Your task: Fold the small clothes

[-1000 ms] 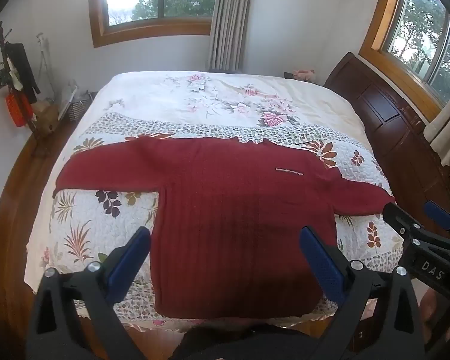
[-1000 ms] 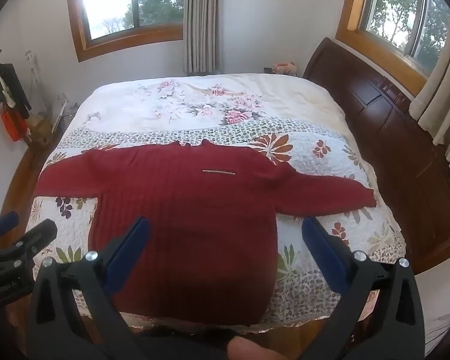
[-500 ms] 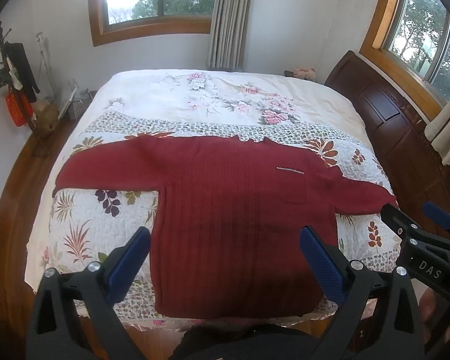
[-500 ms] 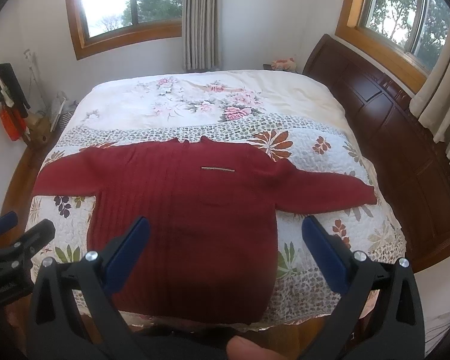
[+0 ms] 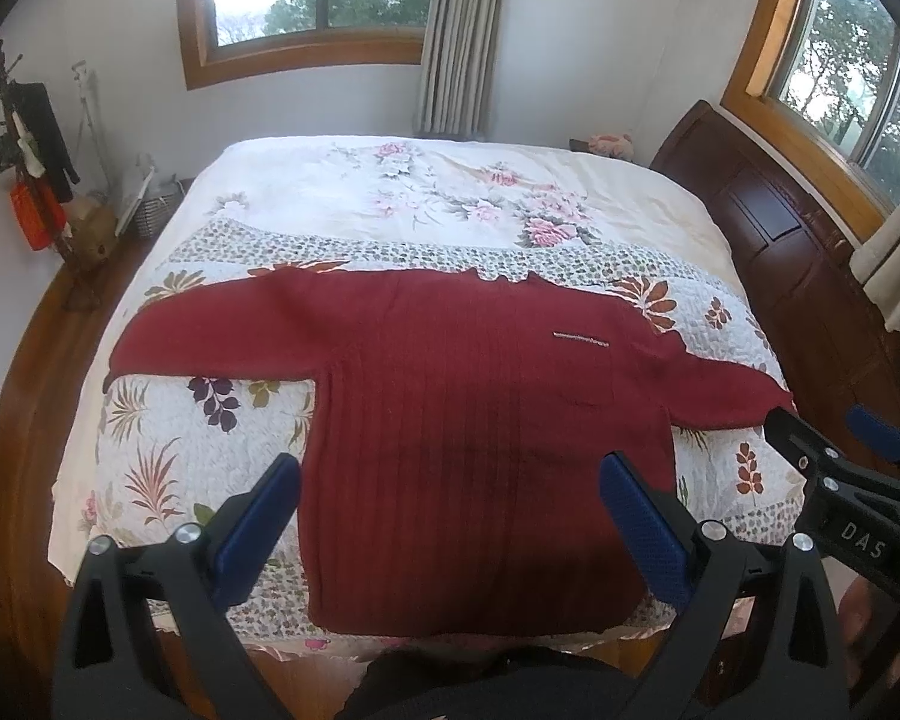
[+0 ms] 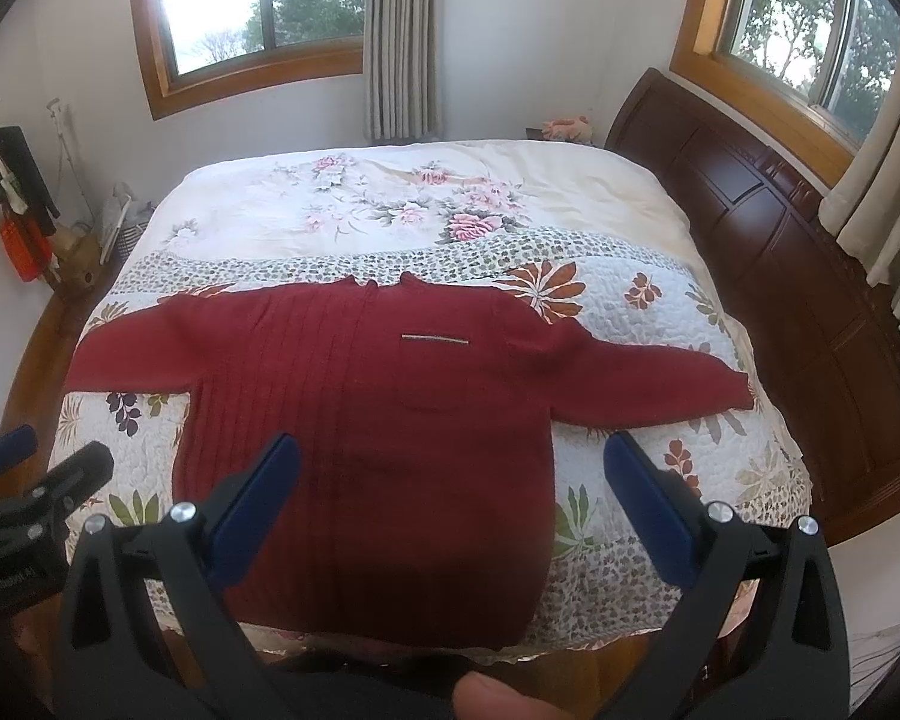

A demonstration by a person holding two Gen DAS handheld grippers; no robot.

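Sweater lies unfolded along the bed's near edge; my left tool and right tool gape empty.

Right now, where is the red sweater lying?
The red sweater lies spread flat, sleeves out, across the near end of the bed's floral quilt, its hem at the near edge, in front of both open hand-held grippers.

Sweater: matt ribbed knit. Bedspread: quilted printed cloth. Headboard: glossy dark wood.
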